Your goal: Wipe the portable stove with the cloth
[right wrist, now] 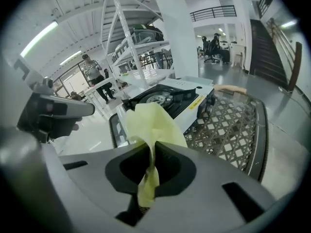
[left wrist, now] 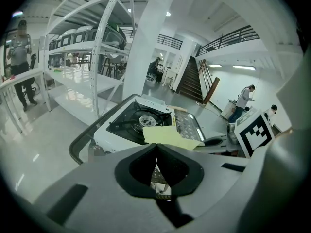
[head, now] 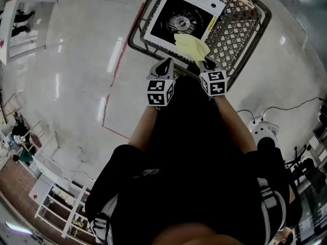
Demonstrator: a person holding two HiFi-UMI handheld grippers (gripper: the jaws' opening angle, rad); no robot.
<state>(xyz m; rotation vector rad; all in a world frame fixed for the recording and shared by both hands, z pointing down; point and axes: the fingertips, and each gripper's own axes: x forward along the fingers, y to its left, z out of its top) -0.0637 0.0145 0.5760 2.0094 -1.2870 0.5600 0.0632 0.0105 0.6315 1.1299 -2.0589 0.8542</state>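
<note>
Right gripper (right wrist: 151, 155) is clamped on the yellow cloth (head: 191, 46), which drapes over the near edge of the portable stove (head: 180, 15) in the mesh cart (head: 236, 25), probably ready for wiping. Left gripper (head: 165, 66) hangs just beside it, closed and empty.

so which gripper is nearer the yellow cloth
Right. The right gripper is shut on the cloth, a fold pinched between its jaws. The left gripper is shut on nothing, beside the cloth on its left.
</note>
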